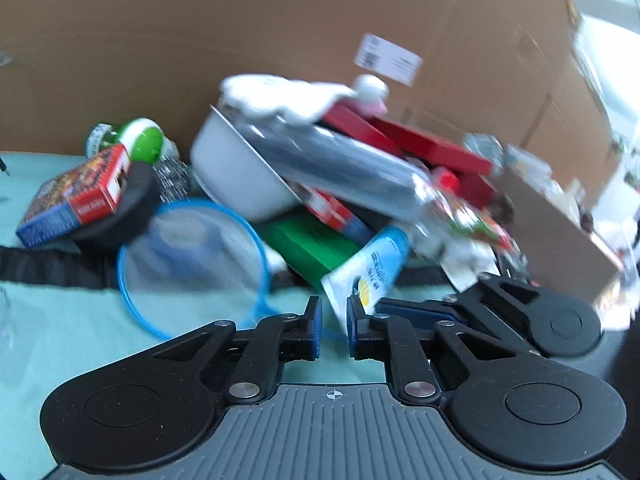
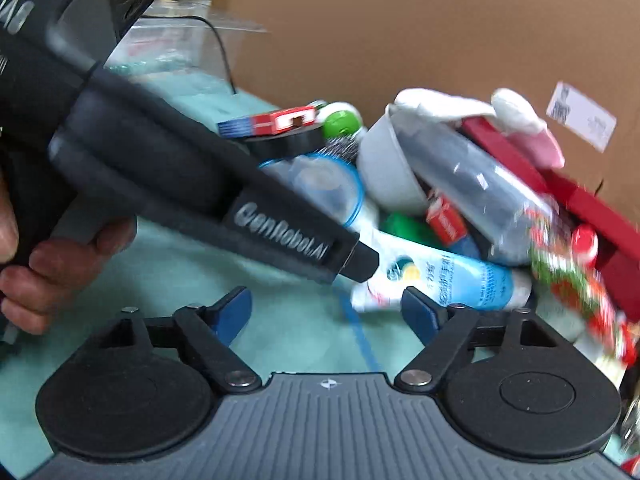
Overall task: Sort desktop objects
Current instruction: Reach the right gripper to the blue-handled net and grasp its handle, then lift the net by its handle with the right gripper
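A heap of desktop objects lies on a teal cloth [image 1: 72,320] against a cardboard box. It holds a white bowl [image 1: 236,168], a dark plastic bottle [image 1: 340,164], red boxes [image 1: 424,144], a green box [image 1: 308,244] and a blue-rimmed strainer [image 1: 192,256]. A white and blue tube [image 1: 372,272] lies at the front, its flat end between the pads of my left gripper [image 1: 334,326], whose jaws stand narrowly apart. The tube also shows in the right wrist view [image 2: 448,276]. My right gripper [image 2: 326,314] is open and empty, just in front of the tube.
A colourful card box [image 1: 76,196] rests on a black strap at the left, next to a green and white ball [image 1: 144,140] and a steel scourer [image 1: 172,176]. The cardboard box [image 1: 280,40] walls the back. The left gripper's body [image 2: 160,168] crosses the right wrist view.
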